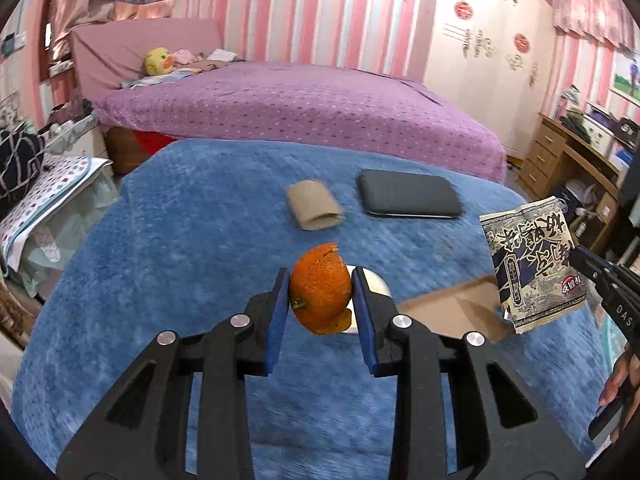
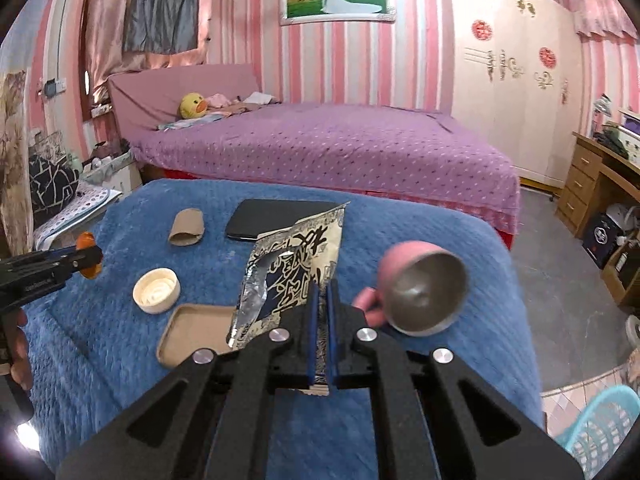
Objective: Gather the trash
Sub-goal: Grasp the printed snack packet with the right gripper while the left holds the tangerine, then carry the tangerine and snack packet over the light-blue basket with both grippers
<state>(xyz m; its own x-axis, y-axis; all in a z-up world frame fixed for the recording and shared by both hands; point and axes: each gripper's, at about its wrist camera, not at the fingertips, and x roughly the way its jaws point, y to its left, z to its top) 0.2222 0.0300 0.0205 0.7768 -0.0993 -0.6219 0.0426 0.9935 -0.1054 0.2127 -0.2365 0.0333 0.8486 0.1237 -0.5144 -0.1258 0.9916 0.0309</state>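
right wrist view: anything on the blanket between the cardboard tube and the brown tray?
Yes: a cream plastic lid lies open side up between the cardboard tube and the brown tray, on the blue blanket.

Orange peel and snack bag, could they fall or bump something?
Maybe. The orange peel is curved and held only at its sides by the left gripper, so it might slip out. The snack bag hangs floppy from the right gripper, close to the tipped pink cup, and could brush it.
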